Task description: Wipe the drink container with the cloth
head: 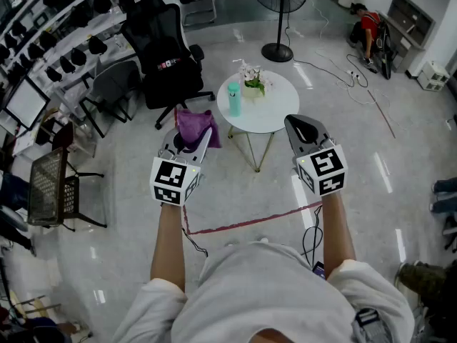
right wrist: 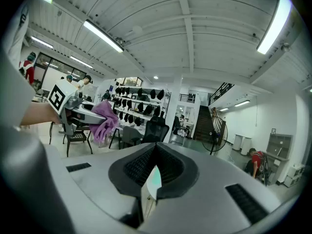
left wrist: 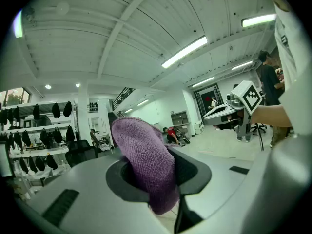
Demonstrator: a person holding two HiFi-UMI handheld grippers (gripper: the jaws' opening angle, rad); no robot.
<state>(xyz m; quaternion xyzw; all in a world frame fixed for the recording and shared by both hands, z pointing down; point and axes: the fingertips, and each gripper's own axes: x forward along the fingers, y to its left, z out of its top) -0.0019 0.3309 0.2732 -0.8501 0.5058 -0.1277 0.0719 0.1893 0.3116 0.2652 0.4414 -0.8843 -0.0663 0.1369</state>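
Two smooth grey grippers hover before a round white table [head: 270, 118]. The left gripper [head: 200, 140] clamps a fuzzy, looped-pile purple cloth [left wrist: 146, 155], which bulges from between its black pads in a soft fold. The right gripper [right wrist: 153, 172] has its ribbed black pads pressed together, empty. A slim teal cylindrical drink container [head: 233, 98] stands upright at the tabletop's nine o'clock edge, well apart from both.
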